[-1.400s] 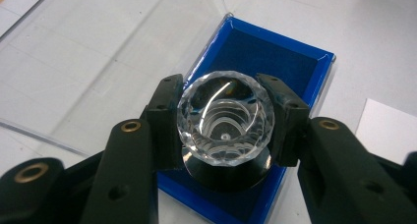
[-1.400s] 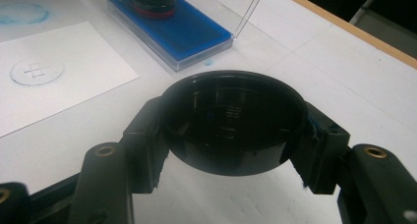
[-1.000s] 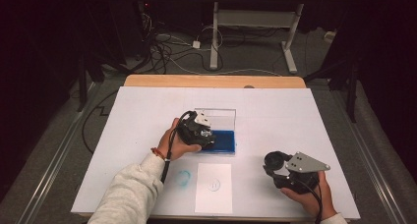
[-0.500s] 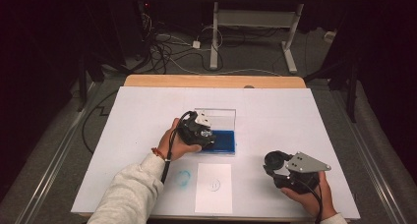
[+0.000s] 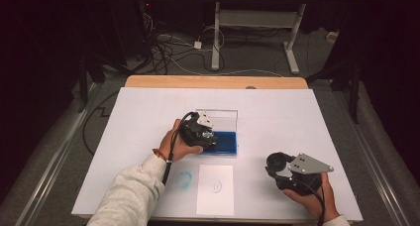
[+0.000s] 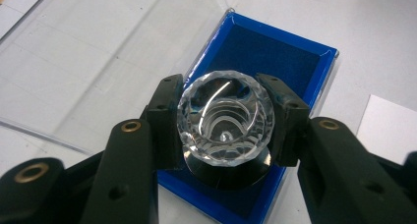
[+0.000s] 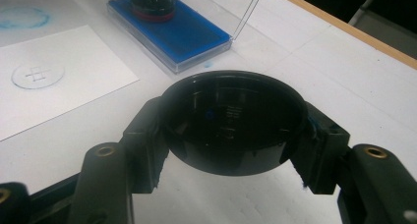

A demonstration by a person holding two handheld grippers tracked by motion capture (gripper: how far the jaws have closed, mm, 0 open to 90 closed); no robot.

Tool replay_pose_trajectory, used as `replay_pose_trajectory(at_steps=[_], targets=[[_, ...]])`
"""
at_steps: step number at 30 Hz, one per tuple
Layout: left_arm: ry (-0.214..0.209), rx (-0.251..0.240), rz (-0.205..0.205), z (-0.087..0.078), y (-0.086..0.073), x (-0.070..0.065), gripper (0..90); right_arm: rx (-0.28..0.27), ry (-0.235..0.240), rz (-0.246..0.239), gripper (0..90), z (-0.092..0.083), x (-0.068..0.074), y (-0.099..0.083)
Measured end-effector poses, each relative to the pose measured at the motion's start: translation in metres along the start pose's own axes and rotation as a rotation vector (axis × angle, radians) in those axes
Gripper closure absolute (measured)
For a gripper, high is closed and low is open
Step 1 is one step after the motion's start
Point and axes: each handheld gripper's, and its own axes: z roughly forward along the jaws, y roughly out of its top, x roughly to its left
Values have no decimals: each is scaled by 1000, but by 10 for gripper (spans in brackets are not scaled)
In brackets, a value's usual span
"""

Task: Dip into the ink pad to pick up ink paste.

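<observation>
Seen from above, left to right. At about seven o'clock on the white-covered table (image 5: 148,107) lies a smudged blue ring of ink (image 5: 184,179); just to its right, at six o'clock, is a white rectangular card (image 5: 215,189) bearing a faint round stamped imprint (image 5: 214,186).

At the table's centre the left gripper (image 5: 205,137) pinches a clear faceted-crystal stamp handle (image 6: 225,117) between its two pads (image 6: 164,121), one pad on each side of the crystal. The stamp's dark round base (image 6: 231,171) rests on the blue felt ink pad (image 6: 275,62), which sits in a shallow clear plastic case (image 5: 233,151) whose hinged transparent lid (image 5: 218,118) stands open toward twelve o'clock. The stamp stands at the six-o'clock end of the pad.

At four o'clock the right gripper (image 5: 277,167) is closed on a shallow black round cap (image 7: 231,121), apparently the stamp's cover, its open side up; it is held low over the table and well apart from the pad.

The step in hand reads as inking the stamp. To do it well, press straight down with the base flat, so that the whole face takes ink evenly. Avoid rocking or sliding, which would flood the edge and blur the print, as the smudged ring suggests. Lift vertically, clear of the raised lid, before crossing to the card. Keep the cap hand parked and level.
</observation>
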Motion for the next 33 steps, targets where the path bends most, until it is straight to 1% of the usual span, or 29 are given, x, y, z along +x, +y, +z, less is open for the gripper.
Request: replay_pose_trajectory(at_steps=[4,9,14,17,18,20,22,24,27,33], targets=[[5,4,2,0,1,-1,546,-2,1,8,386,0,0,0],[10,7,3,0,1,-2,547,-3,3,7,386,0,-1,0],[8,2,-9,-3,0,0,547,-7,0,20,386,-1,-2,-1],[12,-30,-19,-11,0,2,547,-10,0,23,386,-1,-3,-1],[18,-44,-26,-14,0,2,547,-9,1,24,386,-1,-3,-1],[15,-79,-36,-21,1,3,547,-9,-1,25,386,-1,-3,-1],[23,-108,-38,-28,2,3,547,-8,-2,23,386,-1,-3,-1],[20,-132,-39,-34,3,3,547,-1,-2,21,386,-1,-3,-2],[21,-146,-34,-40,6,3,547,-2,-3,19,386,0,-3,-2],[24,-157,-12,-52,17,2,547,2,-4,19,386,0,-3,-2]])
